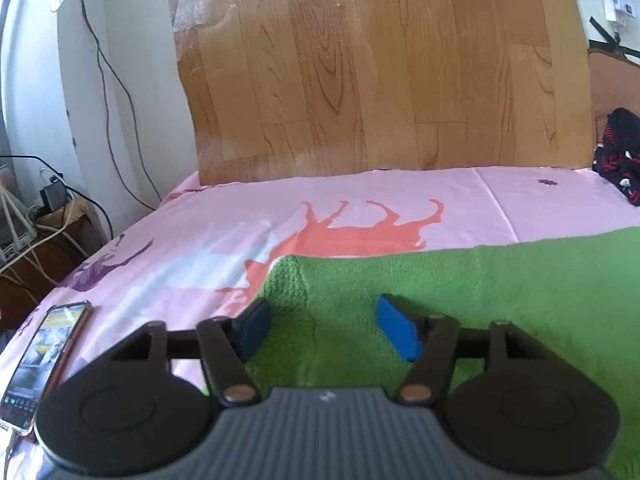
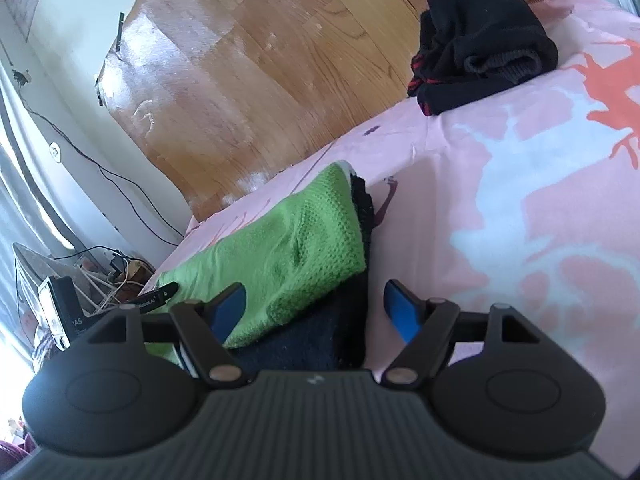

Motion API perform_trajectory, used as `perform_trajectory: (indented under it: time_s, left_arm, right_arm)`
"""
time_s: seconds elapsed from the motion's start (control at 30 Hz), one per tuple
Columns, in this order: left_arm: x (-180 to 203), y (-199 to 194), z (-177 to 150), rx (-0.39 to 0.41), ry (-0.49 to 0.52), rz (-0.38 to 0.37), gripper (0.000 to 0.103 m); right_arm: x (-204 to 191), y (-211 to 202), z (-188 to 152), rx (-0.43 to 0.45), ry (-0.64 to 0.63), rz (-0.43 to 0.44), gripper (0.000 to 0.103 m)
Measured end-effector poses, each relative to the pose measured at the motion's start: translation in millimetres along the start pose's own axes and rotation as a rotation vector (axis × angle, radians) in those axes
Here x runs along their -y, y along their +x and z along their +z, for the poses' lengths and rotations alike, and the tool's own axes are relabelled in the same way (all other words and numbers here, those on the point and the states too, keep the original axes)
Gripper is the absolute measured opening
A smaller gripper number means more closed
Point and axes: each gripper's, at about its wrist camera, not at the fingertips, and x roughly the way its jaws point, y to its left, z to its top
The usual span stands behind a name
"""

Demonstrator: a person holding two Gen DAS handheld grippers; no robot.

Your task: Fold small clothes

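A green knit garment (image 1: pixel 460 304) lies flat on the pink bedsheet (image 1: pixel 280 216). My left gripper (image 1: pixel 324 328) is open and hovers over the garment's left edge, holding nothing. In the right wrist view the green garment (image 2: pixel 296 248) lies folded on top of a dark navy piece (image 2: pixel 312 340). My right gripper (image 2: pixel 316 312) is open above this stack's right edge, with nothing between its blue pads. A crumpled black garment with red marks (image 2: pixel 480 48) sits at the far end of the bed; it also shows in the left wrist view (image 1: pixel 620 156).
A smartphone (image 1: pixel 44 360) lies on the sheet by the left bed edge. A wood-pattern board (image 1: pixel 380 72) stands against the bed's far side. Cables and a power adapter (image 1: pixel 52 196) sit on the floor at left. The pink sheet (image 2: pixel 520 200) stretches right of the stack.
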Motion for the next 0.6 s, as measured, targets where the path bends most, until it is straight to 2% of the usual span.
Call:
perform_trajectory:
  time_s: [0.07,0.1,0.17,0.23,0.6]
  left_arm:
    - [-7.9,4.5,1.1,-0.033,-0.056,0.047,0.103]
    - [-17.4,8.1,1.6,-0.064,-0.120,0.025,0.103]
    - [-40.2,15.8,0.7,-0.123,-0.240,-0.083,0.103]
    - [-55.1,21.0,-0.8,-0.146,-0.310,-0.146,0.103]
    - [-50.9,17.3,-4.8,-0.135,-0.286,-0.141,0.103]
  right_arm:
    - [-1.7,0.5,-2.4,0.011,-0.013,0.000,0.081]
    - [-2.8,0.6,-3.5,0.015,-0.022,0.002,0.084]
    - [-4.3,1.5,-5.1,0.019,-0.045,0.011,0.088]
    - [-6.4,2.6,-7.3,0.027,-0.065,0.011,0.091]
    - [-6.7,7.1,-5.0,0.024,-0.076,0.014,0.095]
